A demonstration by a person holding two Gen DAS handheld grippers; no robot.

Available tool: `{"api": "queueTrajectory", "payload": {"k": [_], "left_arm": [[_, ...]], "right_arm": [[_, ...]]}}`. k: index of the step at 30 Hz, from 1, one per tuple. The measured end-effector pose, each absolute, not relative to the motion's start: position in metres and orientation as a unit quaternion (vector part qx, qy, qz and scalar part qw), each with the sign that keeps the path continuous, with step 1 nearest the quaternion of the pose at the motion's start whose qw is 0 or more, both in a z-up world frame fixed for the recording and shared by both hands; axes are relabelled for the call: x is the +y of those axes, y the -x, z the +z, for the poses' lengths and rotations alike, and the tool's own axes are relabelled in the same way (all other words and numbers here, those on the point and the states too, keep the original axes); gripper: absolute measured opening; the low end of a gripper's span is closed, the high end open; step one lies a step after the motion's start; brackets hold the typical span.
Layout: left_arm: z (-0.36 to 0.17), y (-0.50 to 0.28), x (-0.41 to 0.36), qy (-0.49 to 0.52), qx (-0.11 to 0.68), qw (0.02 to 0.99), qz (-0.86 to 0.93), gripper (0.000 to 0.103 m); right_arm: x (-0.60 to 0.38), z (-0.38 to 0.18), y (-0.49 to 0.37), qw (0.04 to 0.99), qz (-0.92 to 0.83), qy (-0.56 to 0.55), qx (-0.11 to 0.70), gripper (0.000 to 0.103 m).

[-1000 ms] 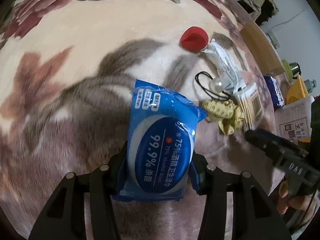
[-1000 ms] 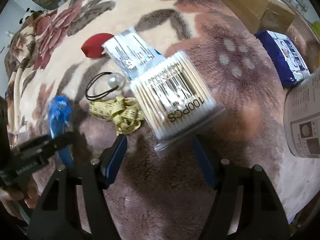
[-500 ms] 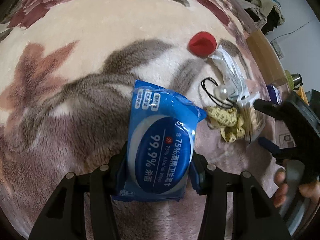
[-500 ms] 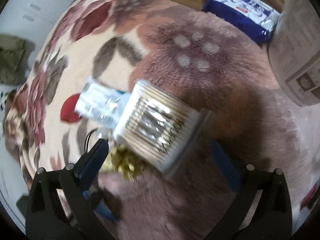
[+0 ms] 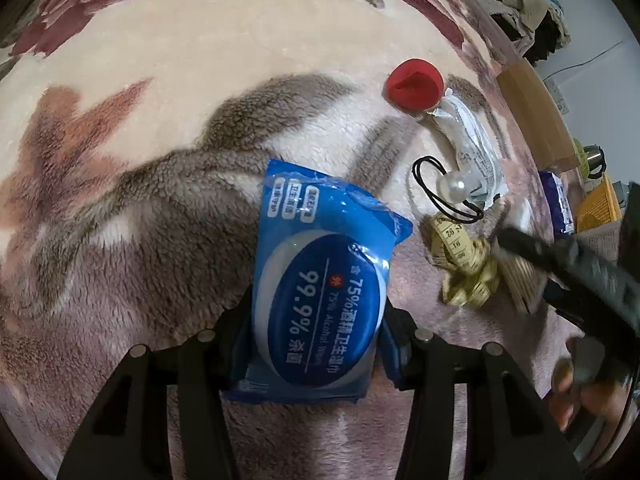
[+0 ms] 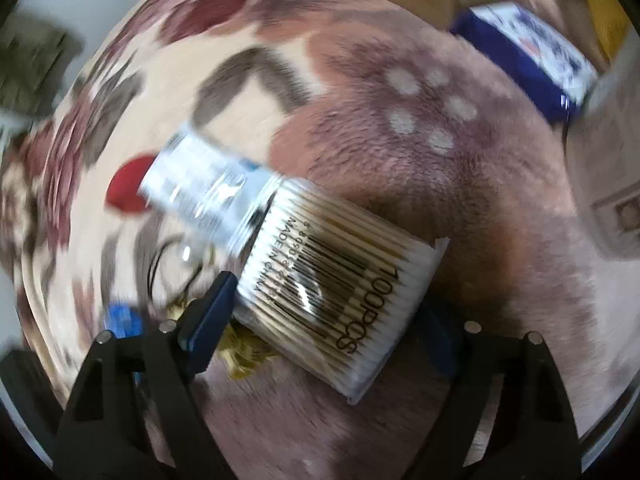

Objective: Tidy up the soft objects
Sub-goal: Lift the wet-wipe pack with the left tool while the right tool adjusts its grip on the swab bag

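While the left tongs (image 5: 316, 344) clamp the near end of a blue alcohol-wipes pack (image 5: 320, 292) over the floral fleece blanket (image 5: 160, 120), the right tongs (image 6: 320, 320) stand spread around a clear cotton-swab pack (image 6: 336, 292); their jaws have just been closing, left pad at the pack's edge, right pad hidden behind it, contact unclear through blur. Right of the wipes lie a yellow tape measure (image 5: 464, 268), a black hair tie with pearl (image 5: 452, 188), a white sachet (image 5: 472, 140) and, farther off, a red item (image 5: 414, 86).
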State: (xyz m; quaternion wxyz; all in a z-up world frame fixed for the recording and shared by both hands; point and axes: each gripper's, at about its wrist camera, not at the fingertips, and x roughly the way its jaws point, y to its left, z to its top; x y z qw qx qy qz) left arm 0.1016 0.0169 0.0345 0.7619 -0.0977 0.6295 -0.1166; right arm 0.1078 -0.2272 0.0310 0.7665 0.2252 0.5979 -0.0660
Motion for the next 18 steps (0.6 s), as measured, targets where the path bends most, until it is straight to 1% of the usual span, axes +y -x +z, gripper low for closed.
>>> {"api": "queueTrajectory", "payload": {"k": [2, 6, 7, 8, 10, 11, 14, 18], "left_arm": [[0.035, -0.101, 0.018, 0.101, 0.629, 0.762, -0.116, 0.053], [0.036, -0.100, 0.018, 0.099, 0.629, 0.762, -0.114, 0.053], [0.036, -0.100, 0.018, 0.100, 0.630, 0.762, -0.112, 0.053], [0.036, -0.100, 0.018, 0.101, 0.630, 0.762, -0.110, 0.053], [0.036, -0.100, 0.017, 0.103, 0.630, 0.763, -0.107, 0.053], [0.036, -0.100, 0.017, 0.104, 0.629, 0.763, -0.106, 0.053], [0.035, -0.100, 0.016, 0.103, 0.630, 0.763, -0.103, 0.053], [0.033, -0.101, 0.014, 0.099, 0.631, 0.763, -0.097, 0.053]], "right_arm": [[-0.219, 0.040, -0.102, 0.778, -0.043, -0.176, 0.602, 0.084], [-0.189, 0.045, -0.086, 0.778, 0.001, -0.006, 0.628, 0.085], [-0.184, 0.043, -0.085, 0.774, 0.005, 0.015, 0.633, 0.085], [-0.185, 0.040, -0.084, 0.772, 0.000, 0.012, 0.636, 0.086], [-0.196, 0.035, -0.085, 0.768, -0.019, -0.039, 0.640, 0.095], [-0.202, 0.034, -0.086, 0.767, -0.027, -0.073, 0.637, 0.103], [-0.211, 0.034, -0.090, 0.771, -0.044, -0.117, 0.624, 0.103], [-0.211, 0.025, -0.098, 0.767, -0.082, -0.104, 0.628, 0.102]]}}
